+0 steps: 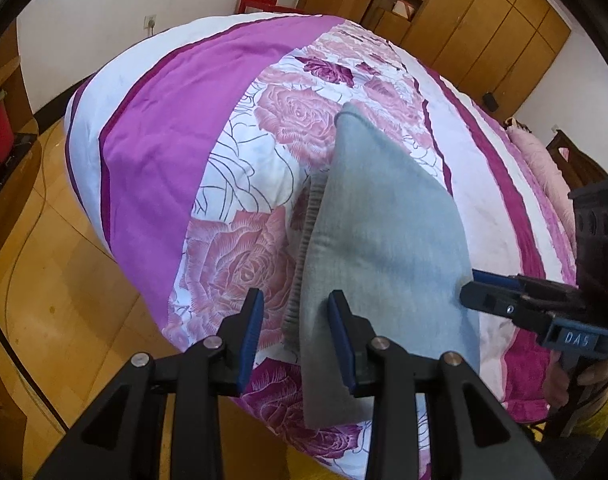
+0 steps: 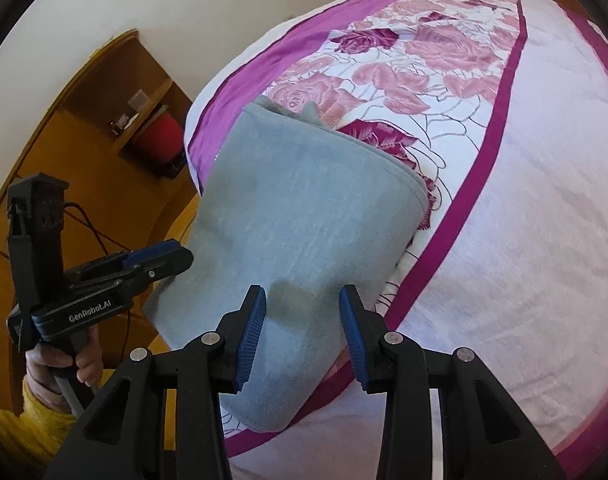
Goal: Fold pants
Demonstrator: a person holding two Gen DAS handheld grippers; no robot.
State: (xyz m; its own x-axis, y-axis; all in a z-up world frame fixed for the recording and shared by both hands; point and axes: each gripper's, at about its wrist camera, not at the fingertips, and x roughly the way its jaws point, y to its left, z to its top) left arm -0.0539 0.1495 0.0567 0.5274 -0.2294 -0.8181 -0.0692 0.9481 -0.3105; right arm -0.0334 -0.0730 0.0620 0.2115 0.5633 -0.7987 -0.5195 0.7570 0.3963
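Both grippers, left gripper [image 1: 296, 336] and right gripper [image 2: 304, 332], hover with fingers apart over the folded grey pants [image 2: 296, 216] — best pinch near corners squarely, then carry them evenly to the far edge.

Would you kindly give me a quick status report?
Left gripper open, right gripper open. Folded grey knit pants flat on floral purple bedspread, both grippers at near edge. Nothing in the way.

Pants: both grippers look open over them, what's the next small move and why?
Probably close the left gripper on the near ribbed edge of the grey pants. Both jaws stand open, the right gripper holds nothing, and the pants lie folded on the bed.
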